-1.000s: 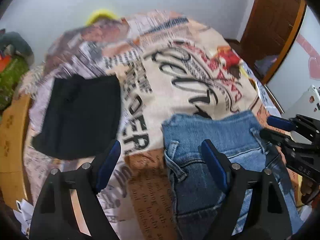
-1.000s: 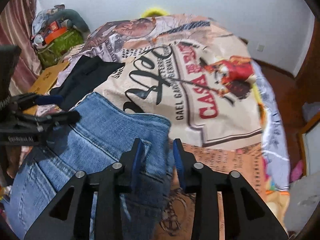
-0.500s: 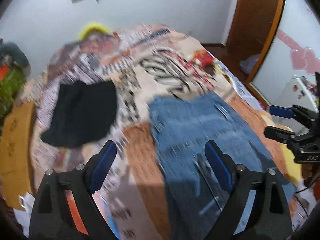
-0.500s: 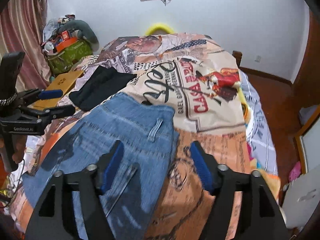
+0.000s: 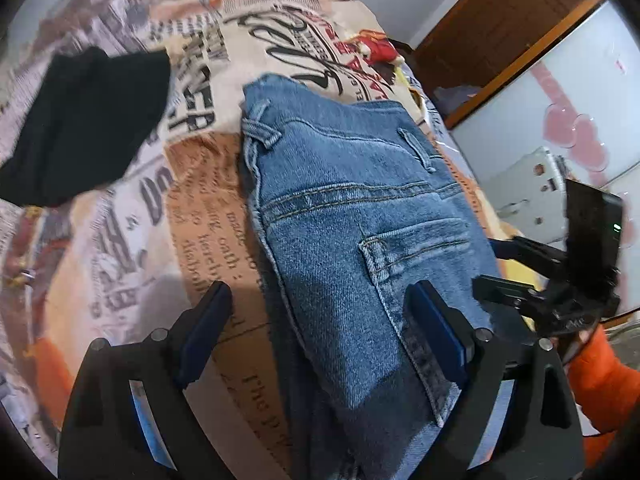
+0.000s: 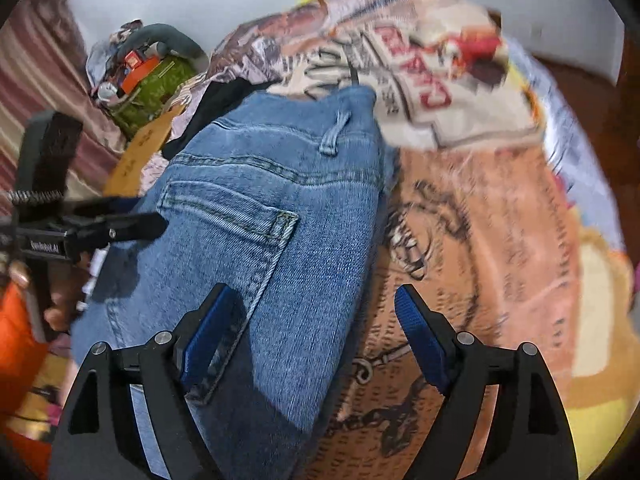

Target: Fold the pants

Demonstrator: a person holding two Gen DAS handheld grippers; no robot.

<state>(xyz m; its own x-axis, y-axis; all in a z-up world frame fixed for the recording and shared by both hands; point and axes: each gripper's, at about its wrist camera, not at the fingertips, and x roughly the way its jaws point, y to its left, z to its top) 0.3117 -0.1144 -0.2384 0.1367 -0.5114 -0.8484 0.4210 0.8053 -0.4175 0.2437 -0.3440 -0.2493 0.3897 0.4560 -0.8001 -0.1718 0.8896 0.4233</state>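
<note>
A: Here we are over the bed [image 5: 120, 240], and the blue jeans [image 5: 352, 200] lie on its printed bedspread, waistband towards the far end, a back pocket [image 6: 236, 216] facing up.

B: From both wrist views they look doubled lengthwise, one leg on the other: we see a single back pocket and one long folded edge. So we judge the first fold done.

A: Agreed. And our left gripper [image 5: 320, 320]? Its fingers [image 5: 436, 328] stand wide, one blue pad over the bedspread, the other over the denim near the side seam. Nothing is pinched.

B: The right gripper [image 6: 316, 320] is opening at this moment, its fingers spread across the jeans' right edge, one pad above the cloth, one above the bedspread. Denim lies below and between them, but the pads press on nothing.

A: So both hands are free of the cloth. What is left, as we read it?

B: The crosswise folds. The legs run out of view below the grippers, so we cannot tell how they lie down there. We would expect to take the hems and bring them up to the waistband.

A: And that black garment [image 5: 84, 120] off to the left lies apart, already folded by the look of it.
</note>
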